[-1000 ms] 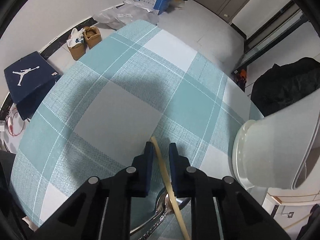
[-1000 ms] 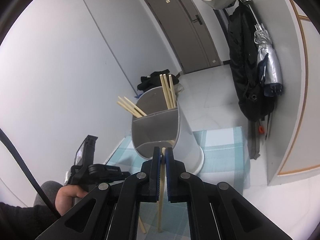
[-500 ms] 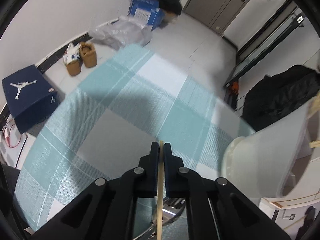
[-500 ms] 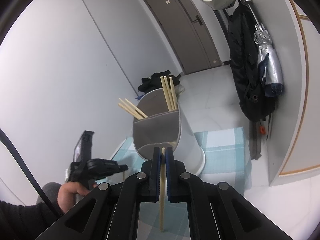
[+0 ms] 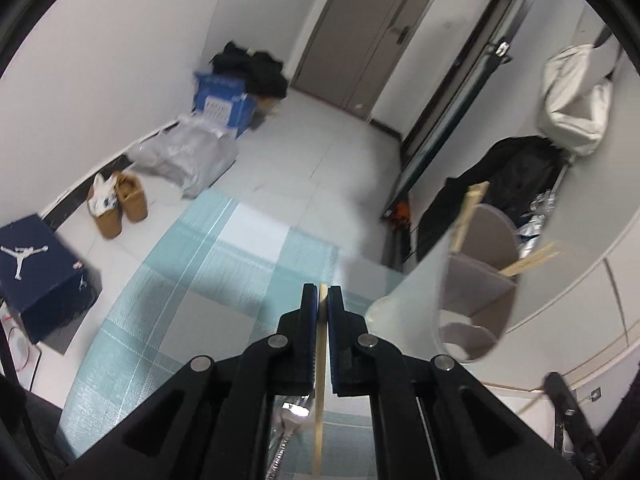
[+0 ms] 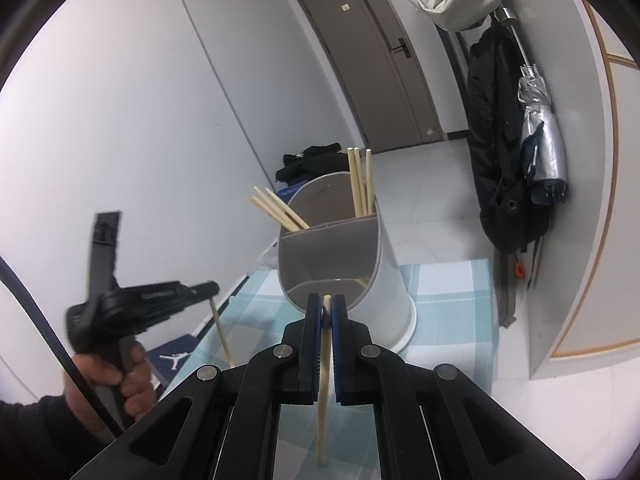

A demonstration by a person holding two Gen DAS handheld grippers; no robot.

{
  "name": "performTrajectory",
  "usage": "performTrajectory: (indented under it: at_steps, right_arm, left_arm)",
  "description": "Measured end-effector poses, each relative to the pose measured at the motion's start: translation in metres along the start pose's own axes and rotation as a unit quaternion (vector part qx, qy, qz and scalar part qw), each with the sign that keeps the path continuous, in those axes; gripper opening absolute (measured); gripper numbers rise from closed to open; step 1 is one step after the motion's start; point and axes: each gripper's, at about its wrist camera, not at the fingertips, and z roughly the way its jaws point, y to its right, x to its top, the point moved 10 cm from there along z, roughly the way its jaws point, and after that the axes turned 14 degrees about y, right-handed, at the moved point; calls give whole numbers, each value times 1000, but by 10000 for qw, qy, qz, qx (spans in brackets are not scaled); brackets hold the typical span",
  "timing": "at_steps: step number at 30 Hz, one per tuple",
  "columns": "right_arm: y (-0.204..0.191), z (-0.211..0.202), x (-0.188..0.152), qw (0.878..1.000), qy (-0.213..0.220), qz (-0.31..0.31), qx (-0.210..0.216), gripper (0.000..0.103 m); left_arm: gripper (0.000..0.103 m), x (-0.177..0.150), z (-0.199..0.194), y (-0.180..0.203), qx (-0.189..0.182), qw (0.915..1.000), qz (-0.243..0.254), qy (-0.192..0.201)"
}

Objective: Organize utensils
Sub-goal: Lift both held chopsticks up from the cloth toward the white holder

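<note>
Where teal-checked tablecloth (image 5: 208, 264) ends: tiled floor (image 5: 320, 152) (shoeboxes, slippers).

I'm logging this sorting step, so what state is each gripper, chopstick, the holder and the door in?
left gripper: shut on a chopstick, lifted clear of the table.
right gripper: shut on another chopstick, at the holder's mouth.
utensil holder: upright, divided, chopsticks in its back compartments.
door: closed.

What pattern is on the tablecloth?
The tablecloth has a teal, white and grey plaid check, clearest in the left wrist view.
</note>
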Motion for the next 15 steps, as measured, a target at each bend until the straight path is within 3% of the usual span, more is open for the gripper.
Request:
performTrajectory:
  at_steps: [15]
  right_arm:
    - [-24, -11, -3, 9991, 63, -219, -353, 4]
  left_arm:
    - [1, 9, -34, 20, -546, 9973, 425, 245]
